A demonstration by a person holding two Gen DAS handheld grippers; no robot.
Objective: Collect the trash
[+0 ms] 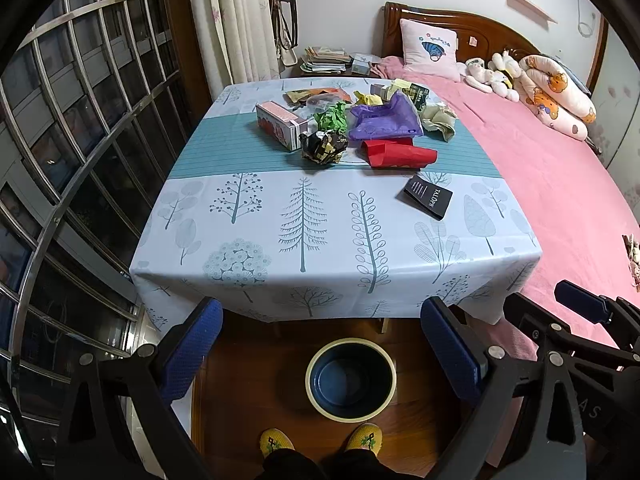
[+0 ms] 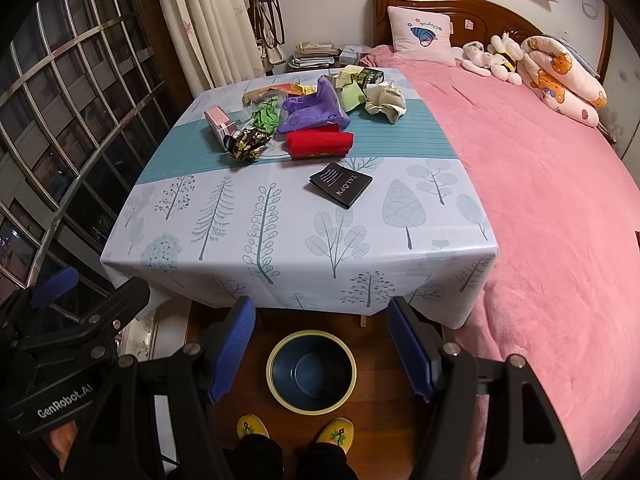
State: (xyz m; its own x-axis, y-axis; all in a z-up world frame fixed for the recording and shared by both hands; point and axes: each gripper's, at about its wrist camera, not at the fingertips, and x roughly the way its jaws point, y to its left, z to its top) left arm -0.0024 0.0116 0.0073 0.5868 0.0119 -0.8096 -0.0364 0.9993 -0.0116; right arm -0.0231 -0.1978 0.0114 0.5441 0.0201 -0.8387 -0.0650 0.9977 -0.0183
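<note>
Both the left gripper (image 1: 322,344) and right gripper (image 2: 322,344) are spread wide, holding nothing. The trash pile (image 1: 352,120) sits on the tree-print table (image 1: 320,220); the round blue bin (image 2: 311,372) waits below. Only the right view shows pink bed (image 2: 540,200) past the table's corner.

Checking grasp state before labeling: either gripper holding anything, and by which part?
Nothing is held. The left gripper and right gripper are both open and empty above the bin; the trash, such as the red wrapper, lies untouched on the table.
</note>
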